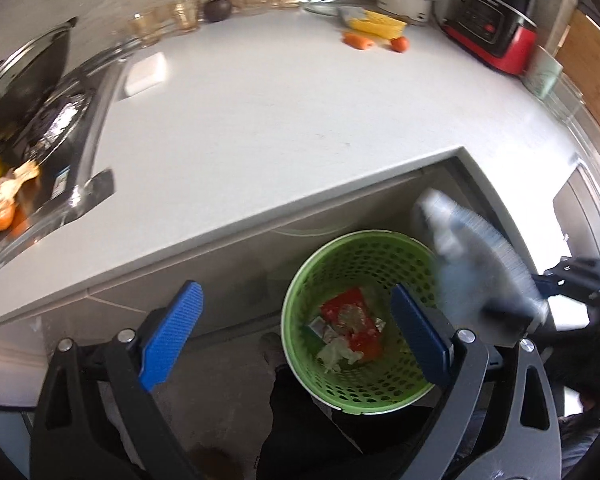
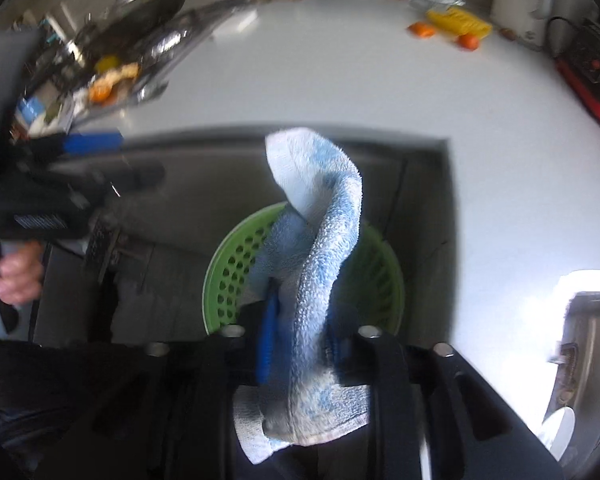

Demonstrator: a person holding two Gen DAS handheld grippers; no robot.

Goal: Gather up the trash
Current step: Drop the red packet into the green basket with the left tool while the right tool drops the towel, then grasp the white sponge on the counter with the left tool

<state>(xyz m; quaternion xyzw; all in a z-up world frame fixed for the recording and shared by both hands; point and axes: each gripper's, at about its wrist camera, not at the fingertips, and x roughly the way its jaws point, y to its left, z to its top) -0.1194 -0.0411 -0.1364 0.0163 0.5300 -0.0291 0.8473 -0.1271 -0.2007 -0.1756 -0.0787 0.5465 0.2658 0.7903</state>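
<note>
Right gripper (image 2: 300, 344) points down over the green basket (image 2: 228, 280) at six o'clock, a twisted blue-white towel (image 2: 320, 248) between its parted pads; whether they press it is unclear. Left gripper (image 2: 60, 184) at nine o'clock.

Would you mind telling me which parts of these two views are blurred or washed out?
Left wrist view: the blue-and-white cloth is smeared by motion, while the green basket stays fairly sharp. Right wrist view: the countertop's back clutter is soft, and glare whites out the lower right edge.
</note>
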